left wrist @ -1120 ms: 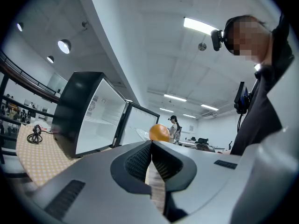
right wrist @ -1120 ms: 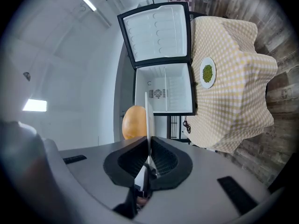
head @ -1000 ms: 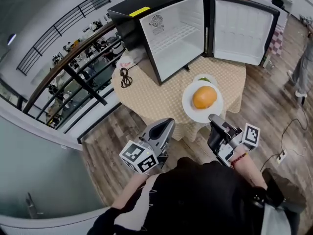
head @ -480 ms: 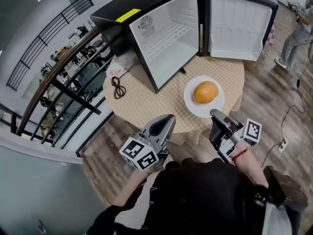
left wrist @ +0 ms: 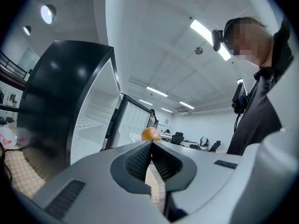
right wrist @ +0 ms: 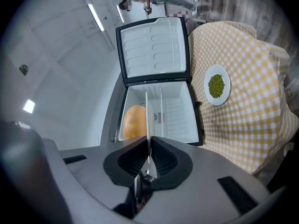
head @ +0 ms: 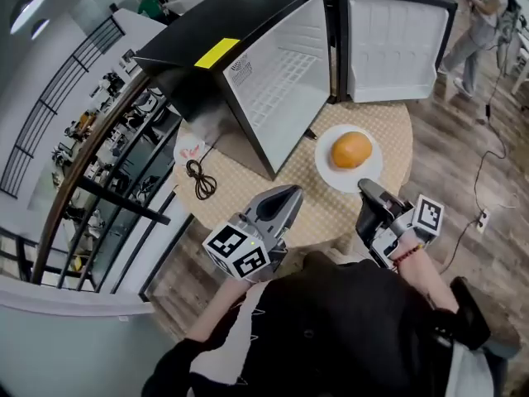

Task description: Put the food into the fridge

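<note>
Nearer than a second ago, the person now looks down on the black top of the fridge (head: 273, 81), and the white plate (head: 334, 174) has come in with the right claw (head: 364, 184). That claw is clamped on the near rim of the plate, which shows edge-on between its pads in the right gripper view. An orange bun (head: 350, 150) lies on the plate, in front of the fridge's open compartment and outside it. The fridge door (head: 388, 35) stands wide open. The left claw (head: 291, 190) has its tips pressed together with nothing between them, over the near edge of the checked bench (head: 240, 180). A second plate of green peas (right wrist: 216, 70) rests on the bench beside the fridge.
</note>
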A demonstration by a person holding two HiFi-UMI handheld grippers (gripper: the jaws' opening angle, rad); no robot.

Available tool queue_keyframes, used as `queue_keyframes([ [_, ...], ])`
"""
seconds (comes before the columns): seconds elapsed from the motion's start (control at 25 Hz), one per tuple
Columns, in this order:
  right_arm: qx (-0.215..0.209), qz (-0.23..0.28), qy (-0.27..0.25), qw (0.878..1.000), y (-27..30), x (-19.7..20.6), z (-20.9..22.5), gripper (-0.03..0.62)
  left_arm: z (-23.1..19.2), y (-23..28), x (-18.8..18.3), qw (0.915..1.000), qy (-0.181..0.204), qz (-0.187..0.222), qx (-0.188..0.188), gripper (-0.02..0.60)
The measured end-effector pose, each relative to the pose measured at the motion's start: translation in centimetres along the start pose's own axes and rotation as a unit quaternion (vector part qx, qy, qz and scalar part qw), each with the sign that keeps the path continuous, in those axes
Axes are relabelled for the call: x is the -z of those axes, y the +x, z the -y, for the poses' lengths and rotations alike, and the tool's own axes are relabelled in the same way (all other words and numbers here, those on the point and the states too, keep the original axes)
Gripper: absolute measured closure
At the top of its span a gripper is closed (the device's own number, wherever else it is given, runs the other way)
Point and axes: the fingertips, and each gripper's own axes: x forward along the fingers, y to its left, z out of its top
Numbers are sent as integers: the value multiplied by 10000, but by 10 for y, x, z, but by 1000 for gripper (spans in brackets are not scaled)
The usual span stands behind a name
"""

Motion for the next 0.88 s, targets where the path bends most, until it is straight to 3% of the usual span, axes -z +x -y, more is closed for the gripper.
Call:
queue_keyframes([
  [0.44,273,746,-82,9968,29,0,28,566,-38,-8,10,9977,-57,-217,641,569],
  [0.88,583,517,20,9970,93,-31,50,566,-59,37,27,9941,111,-573,918,569],
])
